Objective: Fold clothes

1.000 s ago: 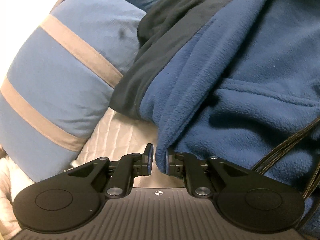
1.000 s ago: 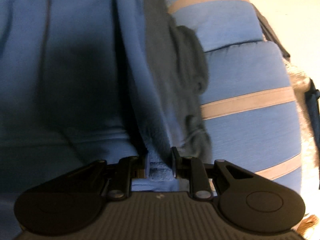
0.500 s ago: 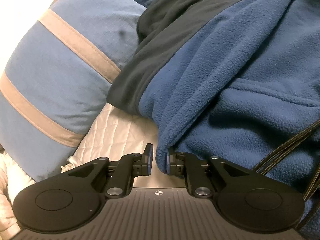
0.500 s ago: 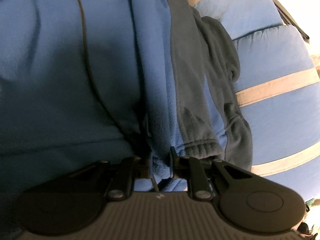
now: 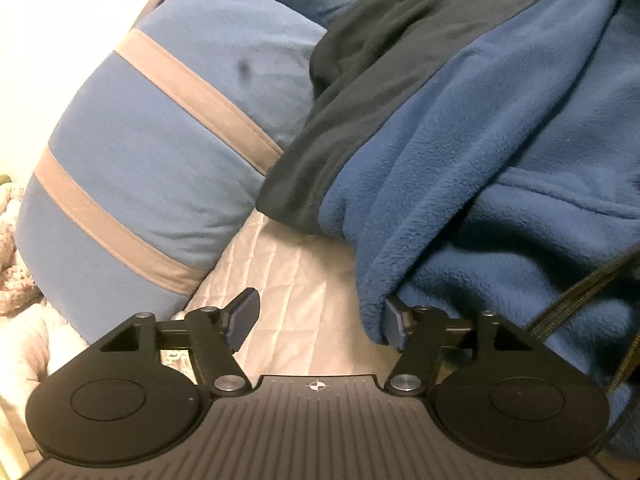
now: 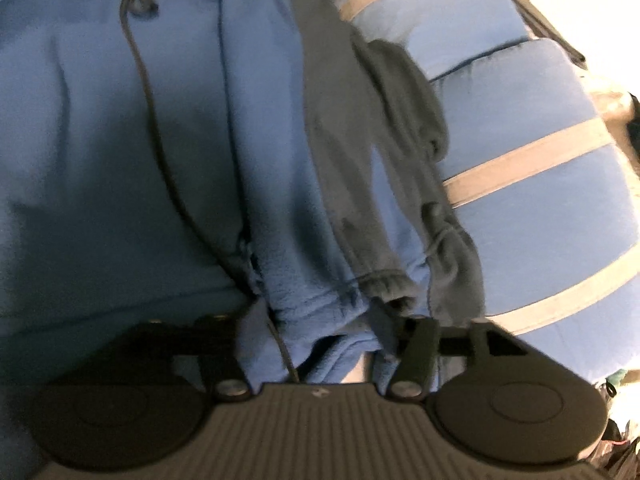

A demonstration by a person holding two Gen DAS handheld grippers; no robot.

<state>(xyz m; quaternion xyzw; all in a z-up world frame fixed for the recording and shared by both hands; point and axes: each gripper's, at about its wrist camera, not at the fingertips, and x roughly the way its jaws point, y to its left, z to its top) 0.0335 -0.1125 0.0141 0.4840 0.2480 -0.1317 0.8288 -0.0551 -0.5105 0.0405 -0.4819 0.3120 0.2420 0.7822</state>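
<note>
Letting go with both tongs, I am watching the blue fleece jacket (image 5: 500, 152) settle on the white quilted bedcover (image 5: 288, 280), its dark lining edge leaning against the blue striped pillow (image 5: 160, 152). The left gripper (image 5: 318, 320) is opening, its pads standing apart over bare quilt; the fleece hem is draping over the right-hand pad (image 5: 394, 322) without being pinched. The right gripper (image 6: 316, 344) is also opening, and a bunched fold of the jacket (image 6: 180, 120) is still lying loosely between its pads, with the black drawcord (image 6: 152, 120) trailing down into the gap.

I am judging two risks. As I back out, that cord or the hem could be snagging on a finger and dragging the fold open. The soft pile leaning on the pillow could also be slumping sideways once unsupported.

The garment's long axis is running away from both cameras, up along the bed beside the pillow; which end is the collar I cannot tell.
</note>
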